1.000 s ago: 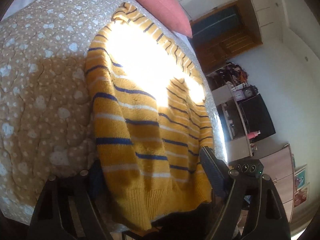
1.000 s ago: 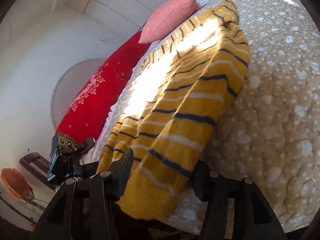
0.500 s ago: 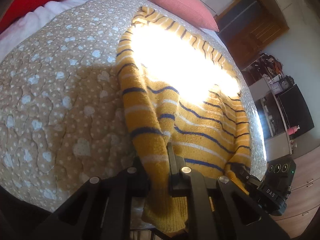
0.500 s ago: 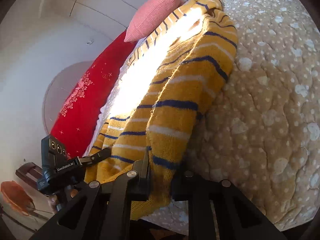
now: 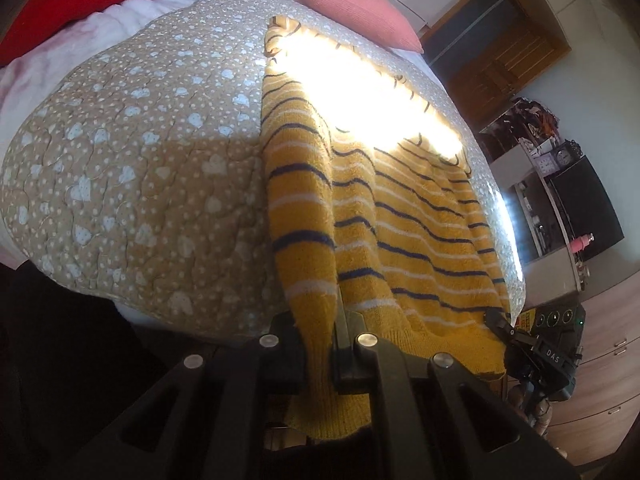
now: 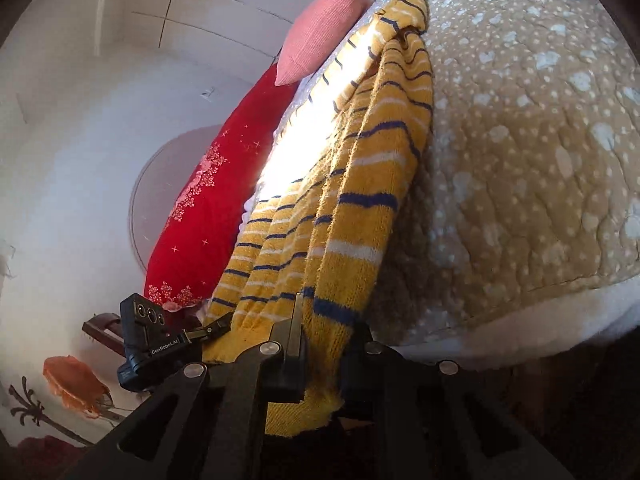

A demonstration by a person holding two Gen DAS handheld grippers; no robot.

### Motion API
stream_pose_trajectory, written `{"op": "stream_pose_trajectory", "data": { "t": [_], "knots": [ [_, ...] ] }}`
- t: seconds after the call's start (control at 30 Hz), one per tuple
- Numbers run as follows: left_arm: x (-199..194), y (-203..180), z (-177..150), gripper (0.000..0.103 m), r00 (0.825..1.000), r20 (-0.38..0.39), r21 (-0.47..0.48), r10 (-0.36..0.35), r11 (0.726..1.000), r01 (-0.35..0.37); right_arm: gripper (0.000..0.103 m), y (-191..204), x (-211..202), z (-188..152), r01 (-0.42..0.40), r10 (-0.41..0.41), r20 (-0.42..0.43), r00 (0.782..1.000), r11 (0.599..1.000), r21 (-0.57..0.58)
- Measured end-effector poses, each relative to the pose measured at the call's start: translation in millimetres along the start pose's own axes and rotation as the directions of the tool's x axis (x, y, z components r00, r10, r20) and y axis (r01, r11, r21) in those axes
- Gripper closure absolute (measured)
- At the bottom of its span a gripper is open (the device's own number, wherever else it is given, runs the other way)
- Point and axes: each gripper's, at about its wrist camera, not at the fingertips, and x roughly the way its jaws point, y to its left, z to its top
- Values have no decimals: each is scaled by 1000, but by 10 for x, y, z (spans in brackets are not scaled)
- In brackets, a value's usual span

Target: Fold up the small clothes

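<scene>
A: What are the left tongs (image 5: 320, 354) doing?

B: They are pinching the hem of the yellow striped sweater (image 5: 400, 232) at its left corner, jaws closed on the knit. The ribbed edge is hanging down below them.

A: And the right tongs (image 6: 320, 354)?

B: They are gripping the sweater's other hem corner the same way, closed on the fabric. From the left camera the right tongs (image 5: 508, 330) are showing at the sweater's far hem corner, also biting the cloth.

A: Where is the sweater lying?

B: Its body is stretching away from both tongs across the beige dotted quilt (image 5: 132, 168) on the bed, with the hem end lifting off the quilt's near edge. Strong sunlight is washing out the sweater's middle.

A: What is sitting beyond the sweater?

B: A pink pillow (image 5: 360, 8) is resting just past the sweater's collar end. A red cushion (image 6: 208, 216) is lying beside the pillow, further from the sweater.
</scene>
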Motion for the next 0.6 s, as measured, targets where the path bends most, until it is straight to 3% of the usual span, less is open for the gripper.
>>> {"op": "stream_pose_trajectory", "data": {
  "t": [0.13,0.27,0.47,0.6],
  "knots": [
    [-96,-181,364,95,997,67,36,-22,999,20,91,250,-6,281,-29,32,38,999,998,-62],
    [-32,-366,937,95,992,114,50,-50,998,45,91,563,96,770,-47,56,71,996,992,-115],
    [381,-666,1904,95,989,151,76,4,997,-16,91,794,411,1719,41,-17,137,990,983,-178],
    [838,-678,2441,95,993,110,55,40,997,-46,91,690,771,2267,124,-101,149,984,980,-153]
  ]
}}
